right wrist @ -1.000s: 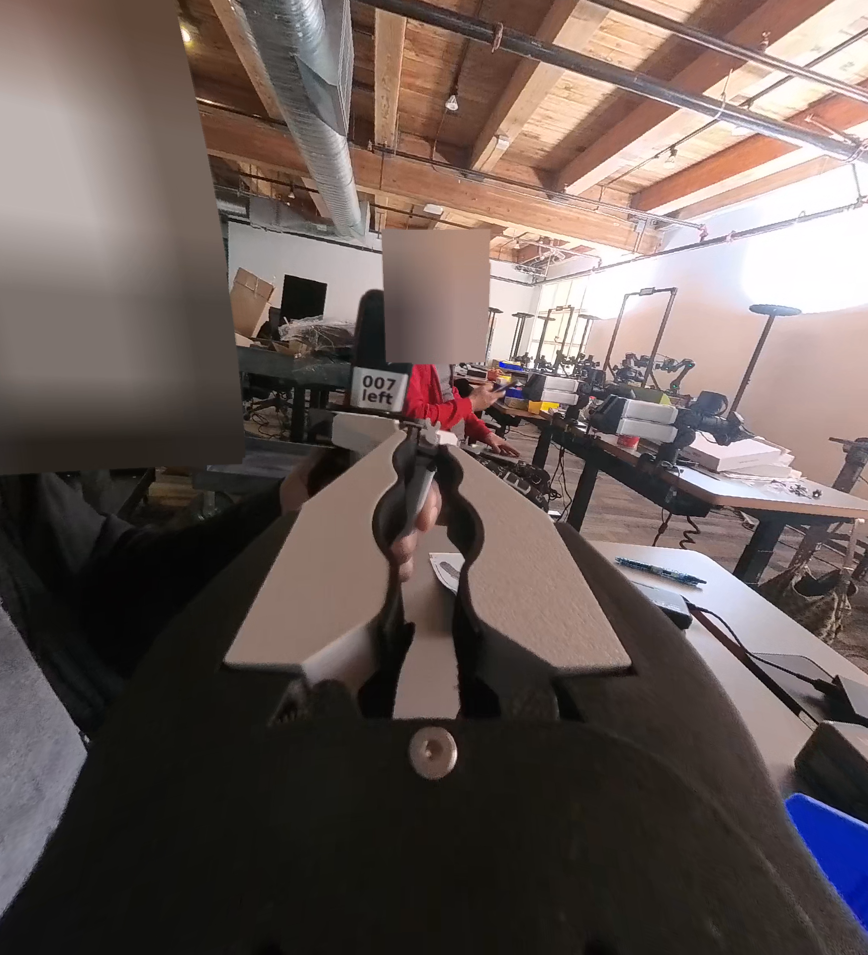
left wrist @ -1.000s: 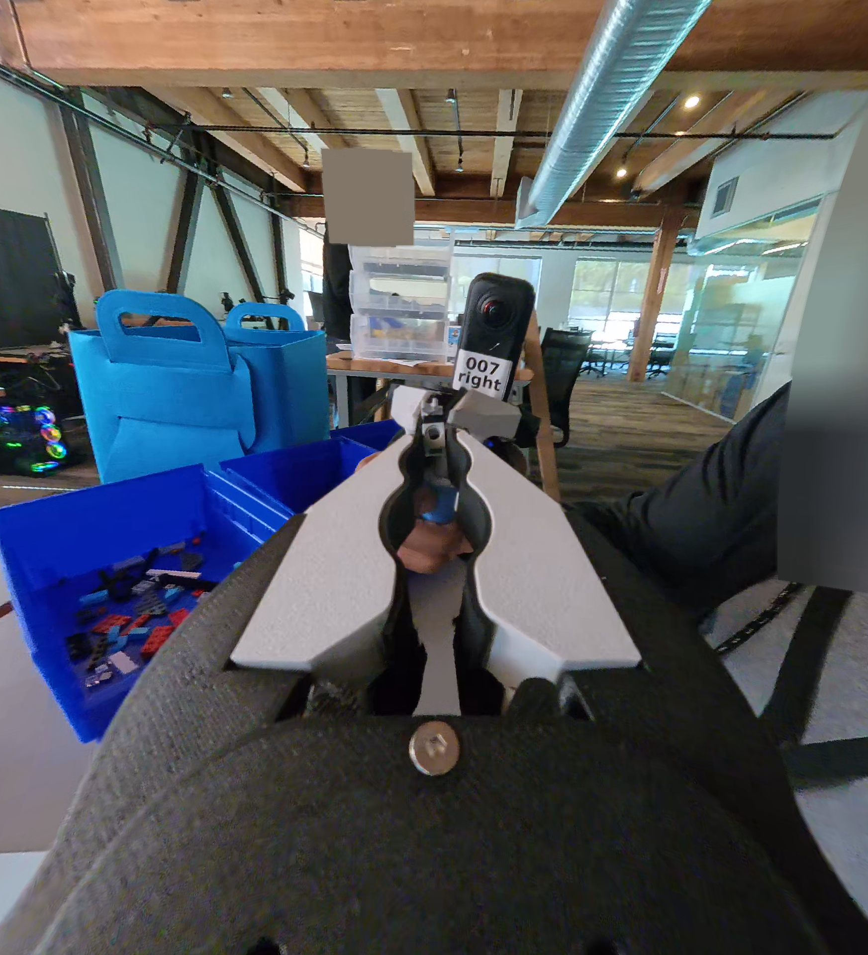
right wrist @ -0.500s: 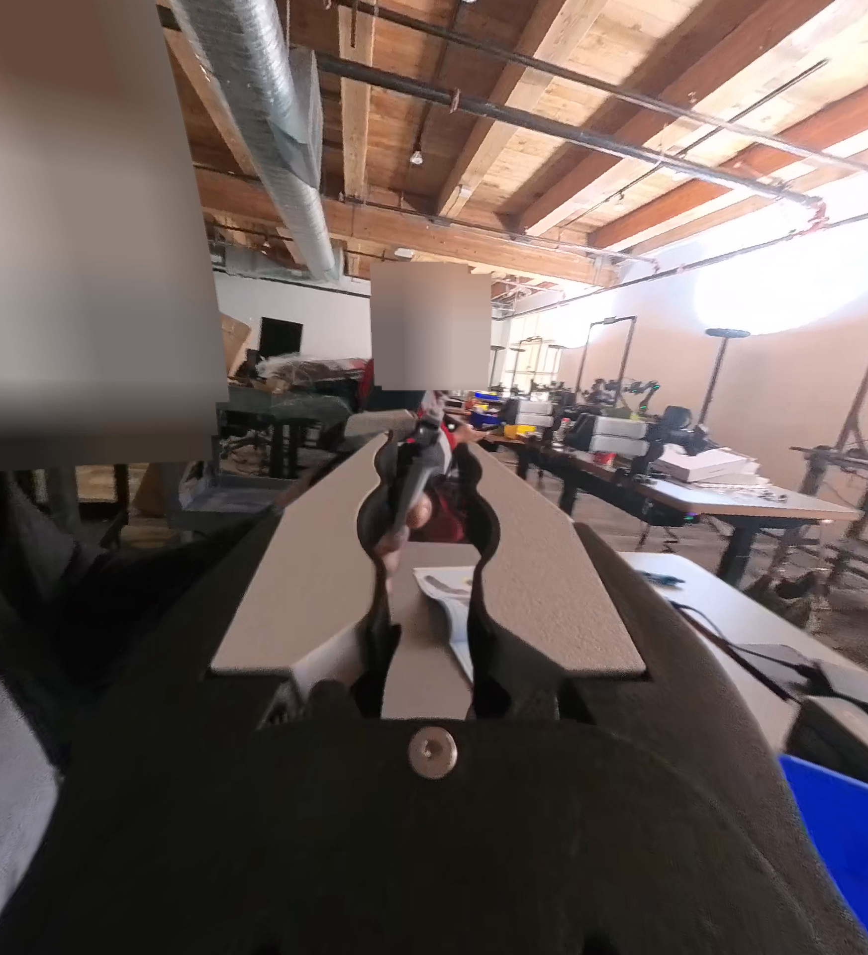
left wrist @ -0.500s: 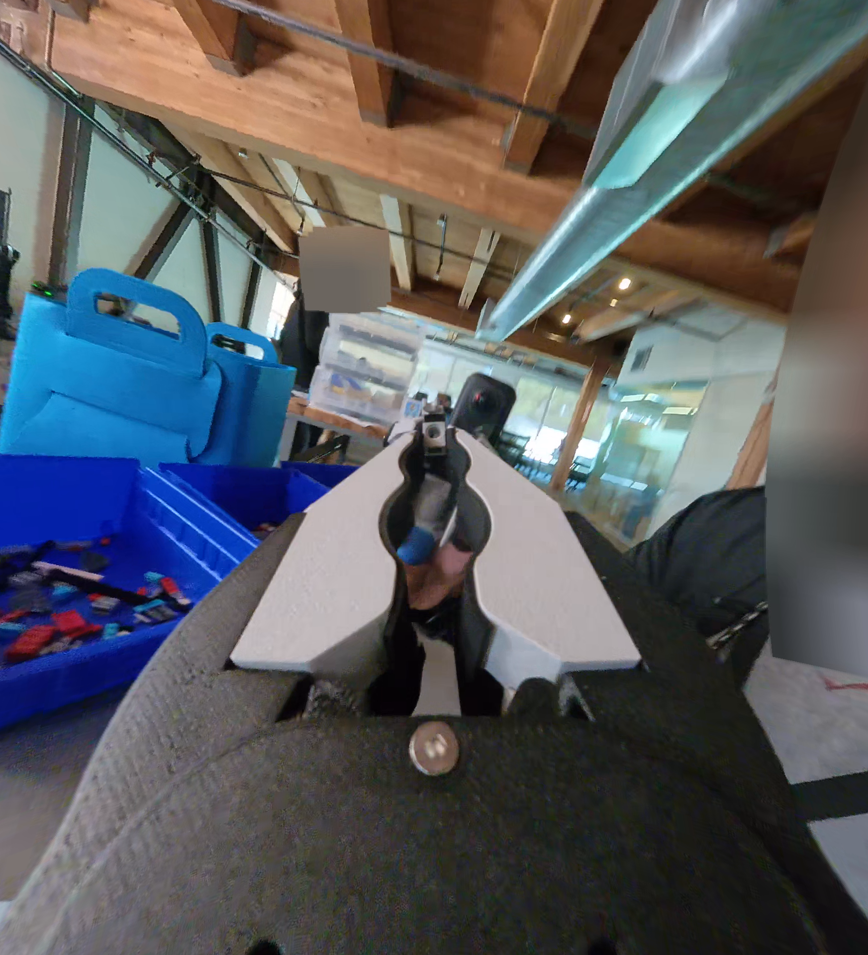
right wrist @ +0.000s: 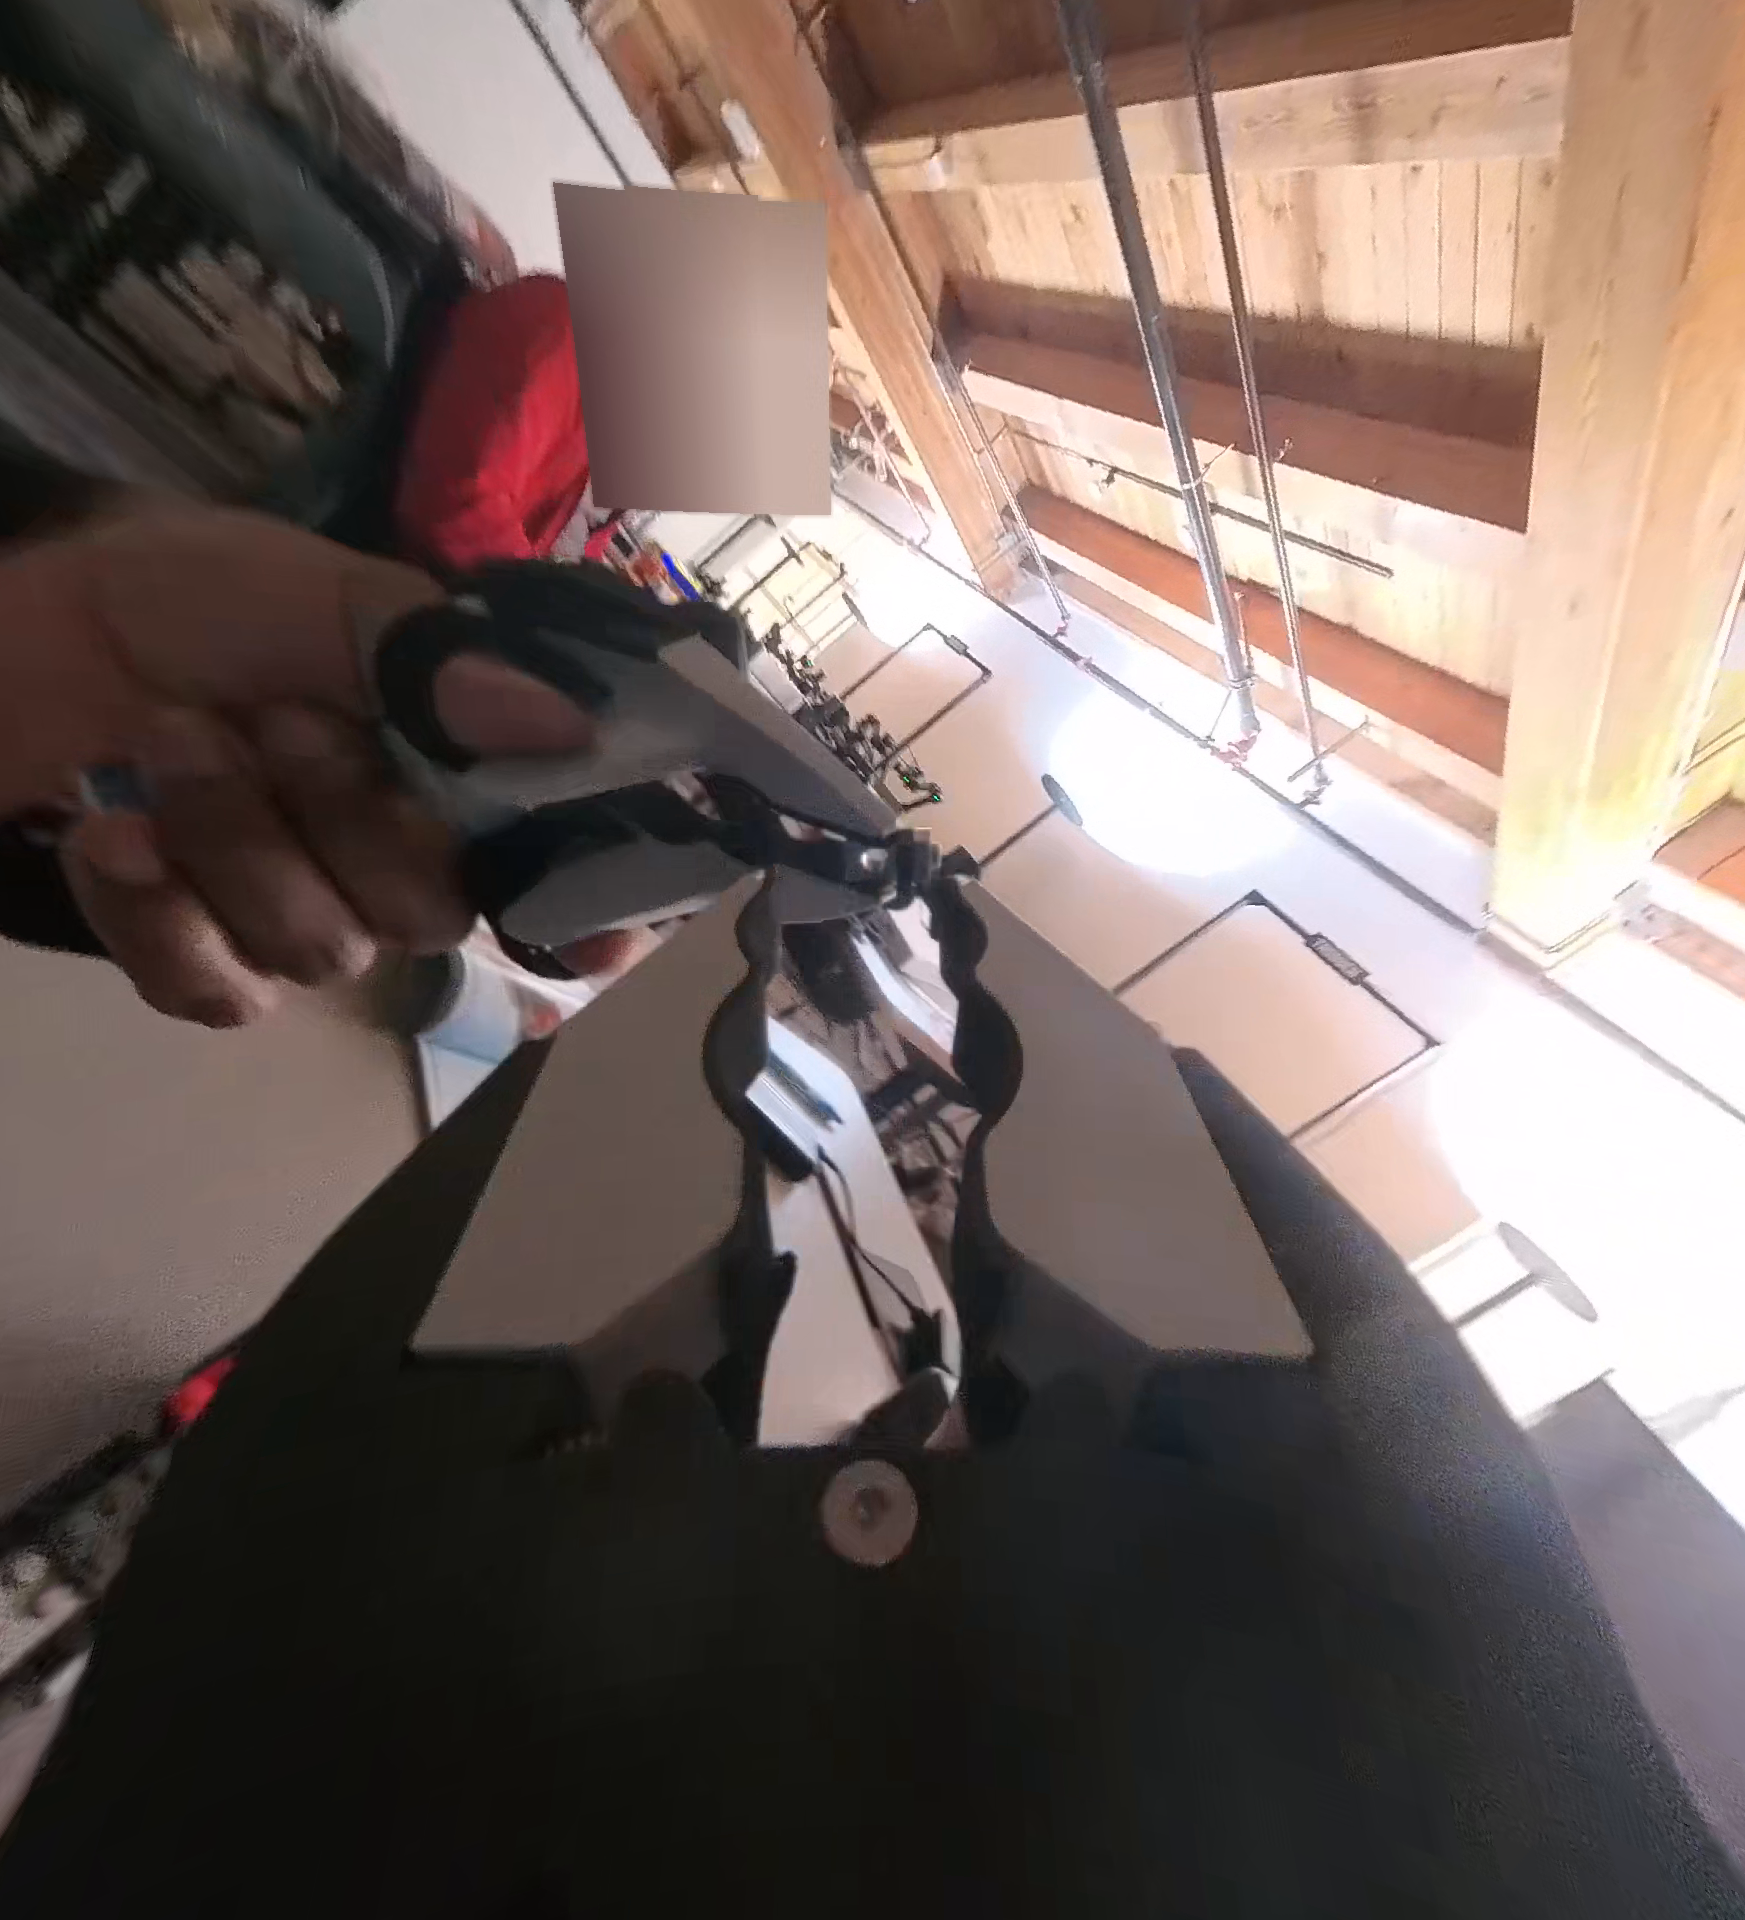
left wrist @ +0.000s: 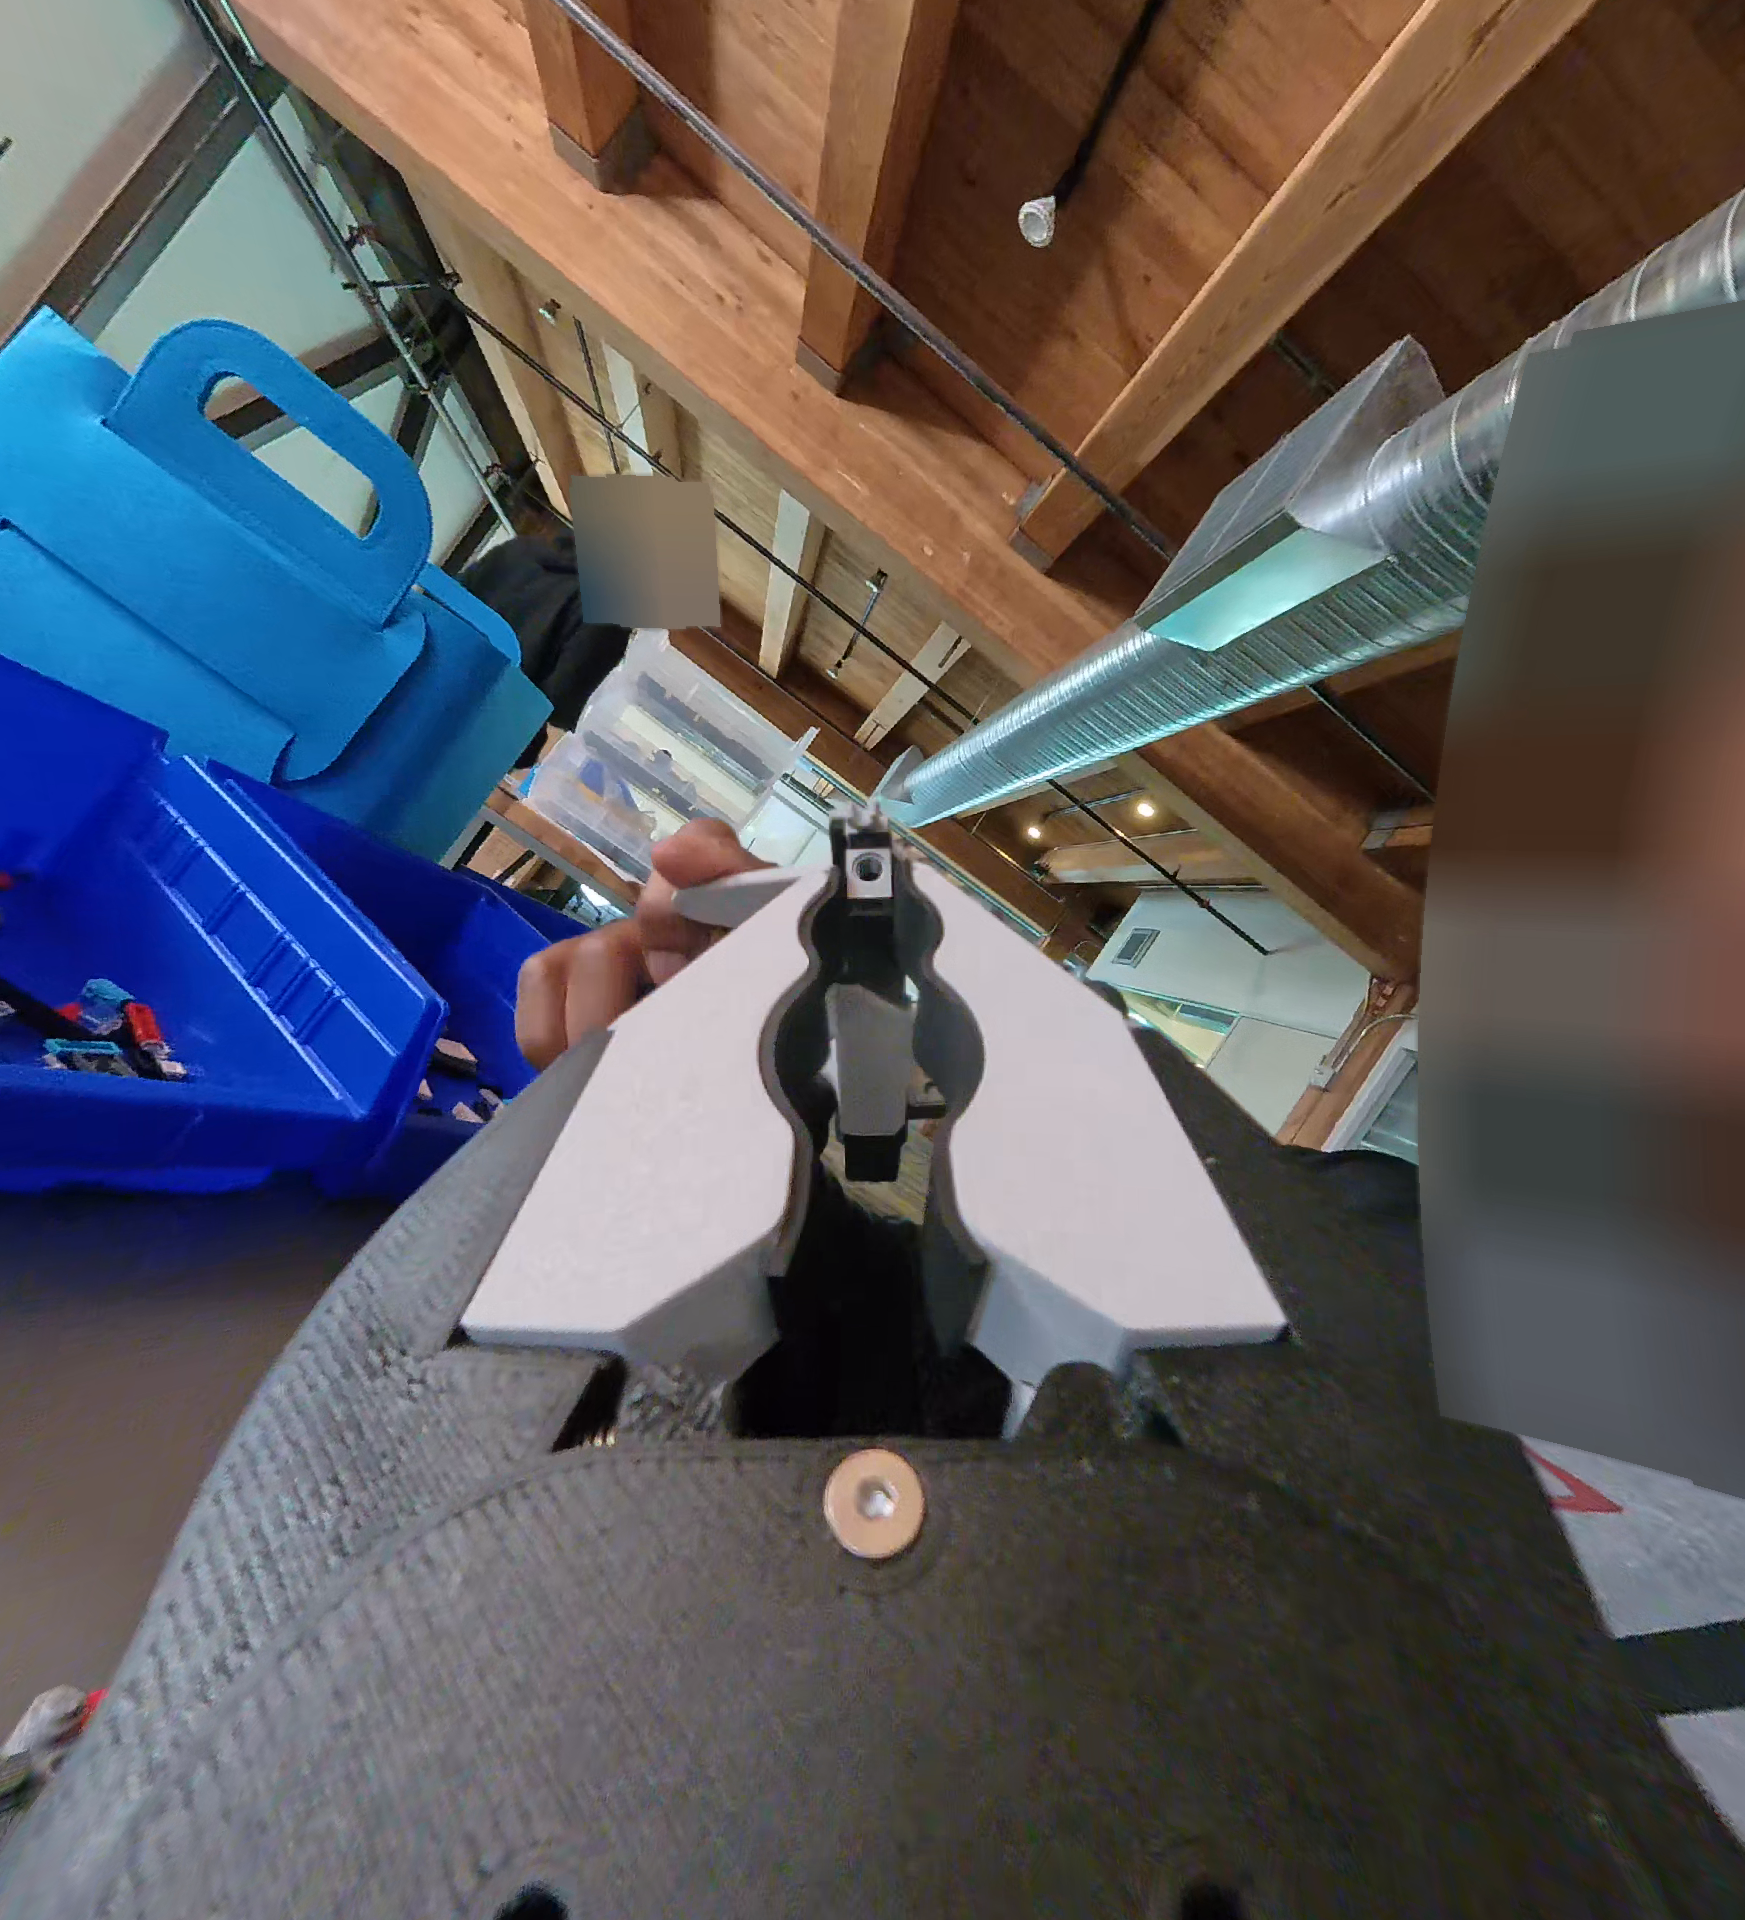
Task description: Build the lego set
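Observation:
My left gripper [left wrist: 866, 831] is shut on a small grey lego piece [left wrist: 866, 871] with a hole, pinched at its tips and held up in the air. In the right wrist view the left gripper [right wrist: 873, 857] reaches in from the left, held by a hand [right wrist: 172, 748], with the small dark lego assembly [right wrist: 915, 857] at its tips. My right gripper [right wrist: 857, 878] has its jaws a little apart around that assembly. This view is blurred, so contact is unclear. One right gripper finger [left wrist: 733, 896] and the hand on it show in the left wrist view.
A blue bin [left wrist: 255, 997] with several loose lego pieces [left wrist: 109, 1029] stands at the left, a second blue bin [left wrist: 494, 935] beside it. Blue felt bags [left wrist: 172, 582] and clear drawers [left wrist: 670, 769] stand behind. A white table [right wrist: 847, 1299] lies below the right gripper. My left and right fingertips are right by each other.
Both views have tilted up toward the ceiling and rolled. The right gripper's jaws have widened. The left gripper now comes in from the left side of the right view instead of head-on.

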`<state>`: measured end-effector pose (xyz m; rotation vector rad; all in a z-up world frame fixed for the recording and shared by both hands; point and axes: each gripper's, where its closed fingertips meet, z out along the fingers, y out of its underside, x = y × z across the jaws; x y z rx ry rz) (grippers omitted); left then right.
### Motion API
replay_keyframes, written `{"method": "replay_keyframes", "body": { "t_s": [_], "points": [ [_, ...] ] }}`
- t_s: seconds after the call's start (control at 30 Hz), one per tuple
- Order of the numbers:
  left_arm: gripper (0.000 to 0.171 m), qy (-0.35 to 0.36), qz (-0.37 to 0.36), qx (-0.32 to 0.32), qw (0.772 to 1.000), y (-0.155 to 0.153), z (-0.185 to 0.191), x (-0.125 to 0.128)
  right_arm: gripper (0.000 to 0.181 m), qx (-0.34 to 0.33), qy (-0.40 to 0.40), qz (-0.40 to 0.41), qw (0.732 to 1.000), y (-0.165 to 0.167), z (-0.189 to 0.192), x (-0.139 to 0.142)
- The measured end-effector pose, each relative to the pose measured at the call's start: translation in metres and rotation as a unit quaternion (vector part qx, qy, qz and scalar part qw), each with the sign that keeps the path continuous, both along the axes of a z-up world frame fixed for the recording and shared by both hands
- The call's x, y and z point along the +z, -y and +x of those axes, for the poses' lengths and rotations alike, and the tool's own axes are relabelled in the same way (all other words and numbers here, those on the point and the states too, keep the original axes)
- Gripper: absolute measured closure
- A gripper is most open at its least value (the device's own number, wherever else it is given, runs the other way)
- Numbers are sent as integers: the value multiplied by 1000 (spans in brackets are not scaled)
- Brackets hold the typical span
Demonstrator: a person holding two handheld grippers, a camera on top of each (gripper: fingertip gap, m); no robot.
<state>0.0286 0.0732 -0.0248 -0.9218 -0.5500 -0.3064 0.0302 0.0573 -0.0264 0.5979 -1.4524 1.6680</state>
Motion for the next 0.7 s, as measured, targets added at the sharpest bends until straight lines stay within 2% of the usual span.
{"method": "replay_keyframes", "body": {
  "t_s": [0.27, 0.4, 0.47, 0.7],
  "points": [
    [163, 4, -8, -1, 1000, 3, -3, -6, 156, -26, -40, 16, 999, 8, -5, -2],
    [162, -5, -37, -13, 999, 1, 0, -9, 162, -14, -45, 28, 998, 7, -2, -6],
    [154, -6, -45, -12, 999, 5, -1, -10, 162, -9, -45, 29, 998, 6, -1, -6],
    [156, -23, -78, -20, 996, 7, 3, -10, 161, 16, -38, 57, 997, 5, 3, -11]
  ]
}}
